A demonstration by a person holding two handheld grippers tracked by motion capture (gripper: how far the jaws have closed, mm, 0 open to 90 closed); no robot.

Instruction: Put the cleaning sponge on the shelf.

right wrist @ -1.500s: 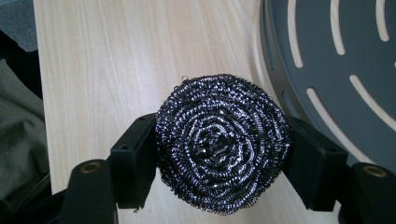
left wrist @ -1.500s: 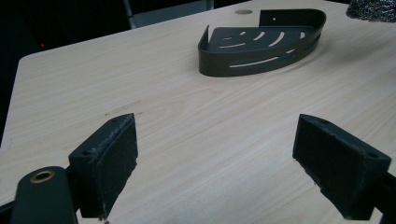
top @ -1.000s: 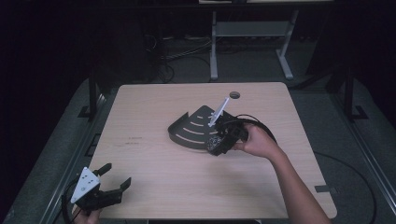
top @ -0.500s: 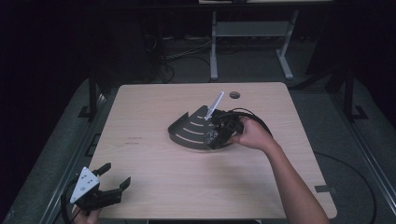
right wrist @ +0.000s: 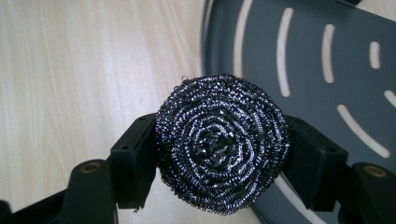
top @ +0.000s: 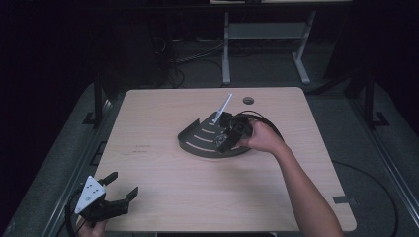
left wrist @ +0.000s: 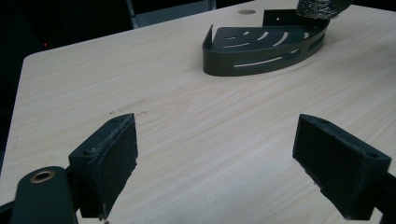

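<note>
Two jaws of the right gripper [right wrist: 219, 154] clamp a steel-wool scourer [right wrist: 222, 142] above the slotted corner caddy [right wrist: 327, 56]; it should lower squarely inside the rim. Left gripper [left wrist: 215, 163] gapes wide near the table's [top: 163, 197] front-left corner.

Scourer [right wrist: 222, 142] coiled shiny wire; tray [right wrist: 327, 70] matt grey metal; table [left wrist: 187, 121] pale wood-grain.

Pale wooden counter [top: 163, 197]; dark slotted corner shelf [top: 197, 140] at centre; right tool [top: 223, 143] over its near rim; left tool [top: 116, 195], jaws apart, at near-left corner.

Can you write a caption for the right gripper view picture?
Right claw squeezing a round steel scrubber above the grey slotted tray.
</note>
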